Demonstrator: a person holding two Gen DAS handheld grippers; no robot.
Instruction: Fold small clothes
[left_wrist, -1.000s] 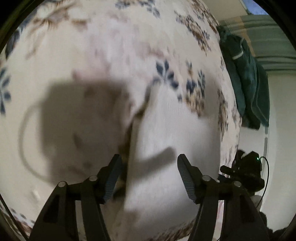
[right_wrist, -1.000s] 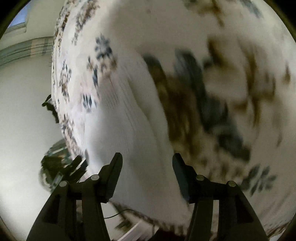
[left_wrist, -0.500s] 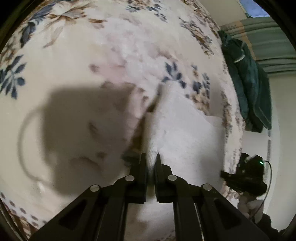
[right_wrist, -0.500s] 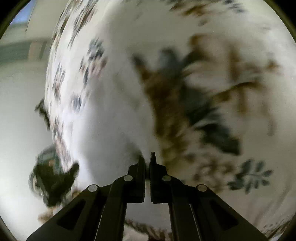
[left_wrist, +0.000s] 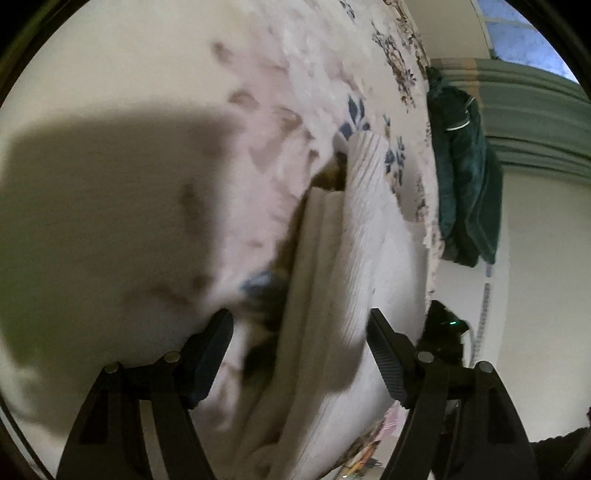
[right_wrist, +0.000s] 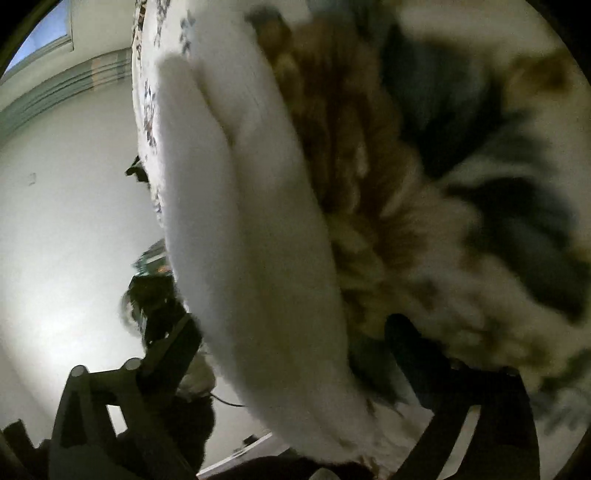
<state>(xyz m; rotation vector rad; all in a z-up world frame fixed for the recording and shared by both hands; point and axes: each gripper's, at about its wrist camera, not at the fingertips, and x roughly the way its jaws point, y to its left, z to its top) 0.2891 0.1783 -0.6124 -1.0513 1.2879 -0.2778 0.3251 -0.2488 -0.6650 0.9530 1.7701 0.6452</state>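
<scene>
A small white ribbed garment (left_wrist: 354, 280) lies folded in layers on a floral blanket (left_wrist: 147, 184). My left gripper (left_wrist: 301, 343) is open, its fingers either side of the garment's near edge, just above it. In the right wrist view the same white garment (right_wrist: 251, 240) fills the middle, blurred, and my right gripper (right_wrist: 291, 354) is open with its fingers astride the garment's thick edge. Neither gripper holds anything.
The blanket (right_wrist: 461, 184) has brown and blue flower prints. A dark green garment (left_wrist: 461, 177) hangs at the blanket's far right edge. A black device with a green light (left_wrist: 447, 332) sits by the white wall beyond the edge.
Both grippers were shut on the garment's edge half a second ago; both have opened and let it go. The garment now lies with more layers folded over.
</scene>
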